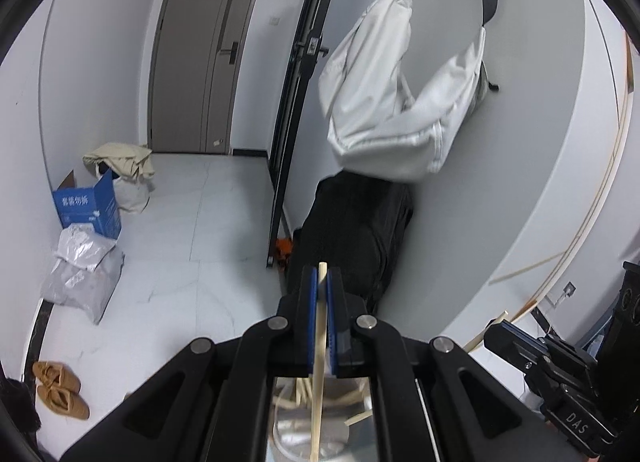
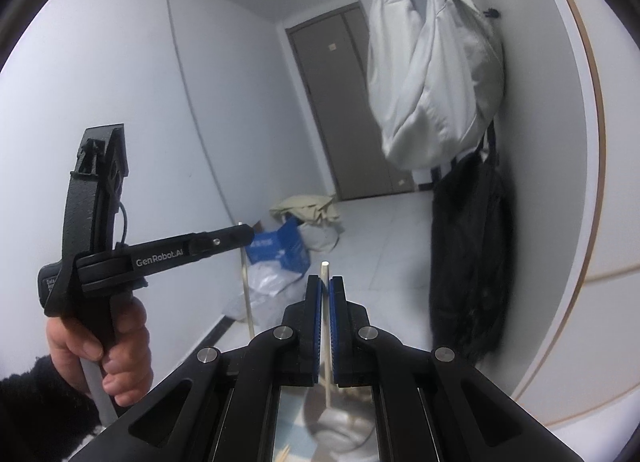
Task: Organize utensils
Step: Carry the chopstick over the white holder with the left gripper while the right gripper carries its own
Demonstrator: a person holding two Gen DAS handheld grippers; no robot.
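We see the left gripper (image 1: 322, 282) with its blue jaws closed tight on a wooden chopstick (image 1: 319, 366). The stick runs up between the jaws, and its tip pokes out just past them. The right gripper (image 2: 325, 290) has its jaws pressed together on a pale chopstick (image 2: 326, 338) too — that tip also peeks out on top. From the right wrist view, a hand (image 2: 108, 346) holds the handle of the left gripper, and its stick hangs down below the jaws. Under the left gripper, low in the picture, more pale sticks (image 1: 304, 392) lie in a blurry pile. Ahead of us a white bag (image 1: 400, 102) hangs on the wall above a black bag (image 1: 352, 234). A blue box (image 1: 86, 210) sits on the floor — tan shoes (image 1: 60, 388) lie closer to us.
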